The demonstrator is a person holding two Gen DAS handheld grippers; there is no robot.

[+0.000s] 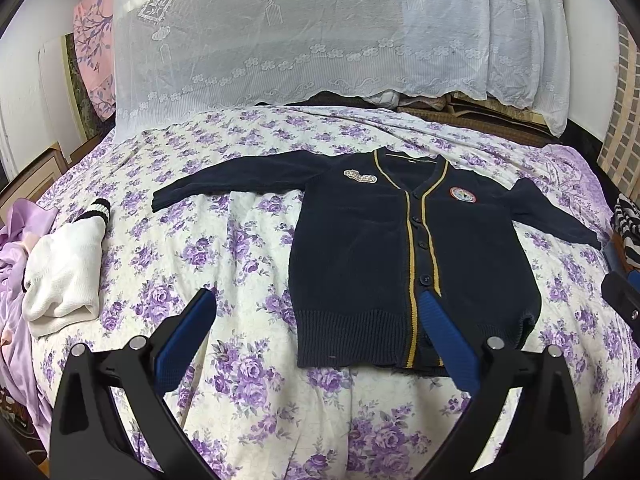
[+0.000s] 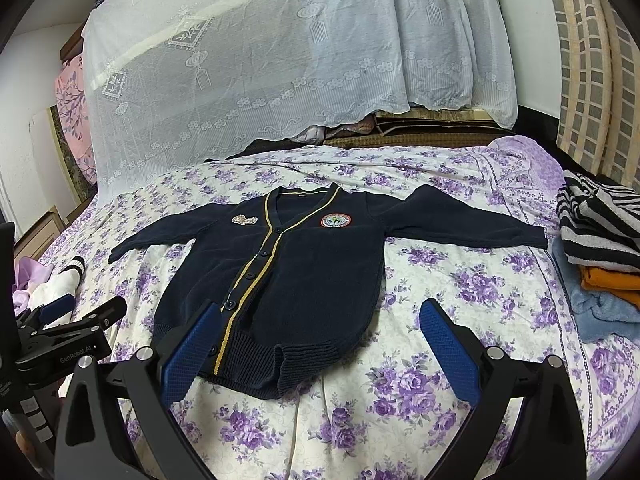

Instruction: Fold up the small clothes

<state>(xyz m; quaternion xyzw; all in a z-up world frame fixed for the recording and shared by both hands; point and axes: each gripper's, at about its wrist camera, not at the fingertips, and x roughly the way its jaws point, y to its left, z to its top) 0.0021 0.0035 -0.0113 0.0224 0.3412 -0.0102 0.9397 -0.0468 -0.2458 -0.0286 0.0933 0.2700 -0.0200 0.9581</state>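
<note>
A small navy cardigan [image 1: 360, 248] with yellow placket trim and two chest badges lies flat, front up, sleeves spread, on the floral bedspread [image 1: 240, 400]. It also shows in the right wrist view [image 2: 304, 272]. My left gripper [image 1: 316, 300] is open and empty, hovering just before the cardigan's hem, its right finger over the placket. My right gripper [image 2: 320, 312] is open and empty, above the hem's right half, where the hem corner is rumpled. The left gripper's body shows at the left edge of the right wrist view [image 2: 72, 332].
A folded white garment with black-striped cuff [image 1: 64, 276] lies at the bed's left, beside lilac cloth [image 1: 16, 240]. A stack of folded clothes, striped on top [image 2: 600, 232], sits at the bed's right. A white lace cover [image 1: 320, 32] hangs behind the bed.
</note>
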